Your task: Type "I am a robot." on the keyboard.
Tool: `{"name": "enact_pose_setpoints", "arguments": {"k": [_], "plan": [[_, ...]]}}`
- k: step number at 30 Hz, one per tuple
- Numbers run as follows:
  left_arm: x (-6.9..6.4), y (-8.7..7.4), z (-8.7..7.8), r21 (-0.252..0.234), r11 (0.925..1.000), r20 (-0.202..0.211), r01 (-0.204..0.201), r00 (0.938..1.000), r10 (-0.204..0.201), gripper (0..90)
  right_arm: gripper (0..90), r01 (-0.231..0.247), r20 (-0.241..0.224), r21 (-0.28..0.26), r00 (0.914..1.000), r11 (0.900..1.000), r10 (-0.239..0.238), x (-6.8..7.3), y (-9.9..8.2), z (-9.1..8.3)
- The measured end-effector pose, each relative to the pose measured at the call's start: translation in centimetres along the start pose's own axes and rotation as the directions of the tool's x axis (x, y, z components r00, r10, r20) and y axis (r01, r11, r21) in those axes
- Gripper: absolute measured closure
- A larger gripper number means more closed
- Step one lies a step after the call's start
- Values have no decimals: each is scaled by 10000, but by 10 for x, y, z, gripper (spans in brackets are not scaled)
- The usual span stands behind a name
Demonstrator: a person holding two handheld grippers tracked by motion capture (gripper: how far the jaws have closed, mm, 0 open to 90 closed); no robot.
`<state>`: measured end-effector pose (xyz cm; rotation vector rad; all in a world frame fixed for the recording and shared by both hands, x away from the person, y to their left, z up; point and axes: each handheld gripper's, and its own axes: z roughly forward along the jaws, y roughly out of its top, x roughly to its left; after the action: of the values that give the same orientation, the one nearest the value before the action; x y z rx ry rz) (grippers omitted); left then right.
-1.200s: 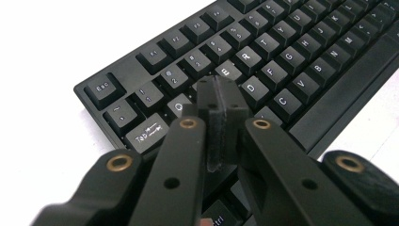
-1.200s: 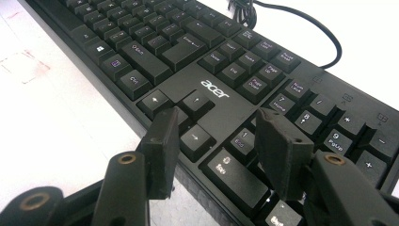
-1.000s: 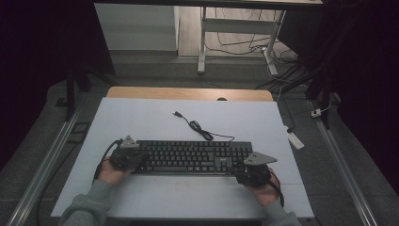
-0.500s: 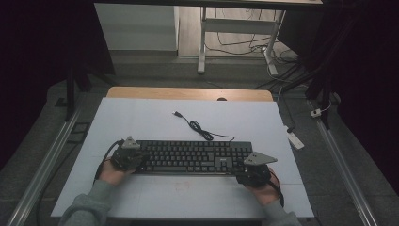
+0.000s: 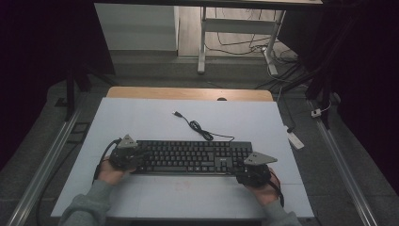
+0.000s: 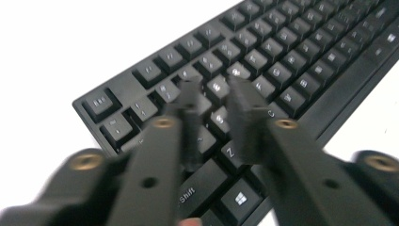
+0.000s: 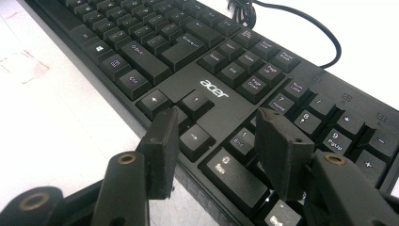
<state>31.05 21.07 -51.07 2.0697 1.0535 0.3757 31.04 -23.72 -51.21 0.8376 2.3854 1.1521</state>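
High view, left to right. The left gripper (image 5: 126, 155) sits at the left end of the black keyboard (image 5: 193, 157), held by the person's left hand (image 5: 110, 173); its jaws lie under the grey three-cornered plate there and cannot be made out. In the left gripper view the left gripper (image 6: 214, 115) is motion-blurred: its jaws have just been opening and stand a little apart above the keys near the Z and Shift keys, with nothing clamped between them; whether the tips touch the key caps cannot be told. The keyboard (image 6: 263, 70) is cut off at the right and bottom edges of that view.

The keyboard lies lengthwise across the near half of the white table top (image 5: 141, 122); its cable (image 5: 195, 126) trails away toward the far side, its plug lying loose.

The right gripper (image 5: 251, 170) rests at the keyboard's right end, in the right hand (image 5: 263, 190), which it partly hides. In the right gripper view the right gripper (image 7: 216, 146) stands with jaws wide apart over the arrow keys and number pad, gripping nothing; the keyboard's (image 7: 188, 56) near edge is hidden behind the jaws.
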Motion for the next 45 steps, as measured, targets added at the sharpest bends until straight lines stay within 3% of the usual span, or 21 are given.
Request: {"name": "enact_pose_setpoints", "arguments": {"k": [5, 12, 30, 45], "plan": [[1, 2, -5, -218, 9996, 27, 175, 9998, -174, 479, 501, -4, 6, 12, 10000, 10000, 4, 0, 0, -1], [3, 4, -7, -344, 9986, 107, 414, 9991, -410, 387, 501, -45, 31, 35, 10000, 10000, 45, -1, 0, -1], [-2, 7, -10, -432, 9988, 258, 239, 9994, -228, 363, 499, -40, 34, 21, 10000, 10000, 40, -1, 0, -1], [-16, 11, -7, -321, 9991, 633, -268, 9976, 288, 371, 499, 2, 31, 49, 10000, 10000, -2, -1, 0, 0]]}}
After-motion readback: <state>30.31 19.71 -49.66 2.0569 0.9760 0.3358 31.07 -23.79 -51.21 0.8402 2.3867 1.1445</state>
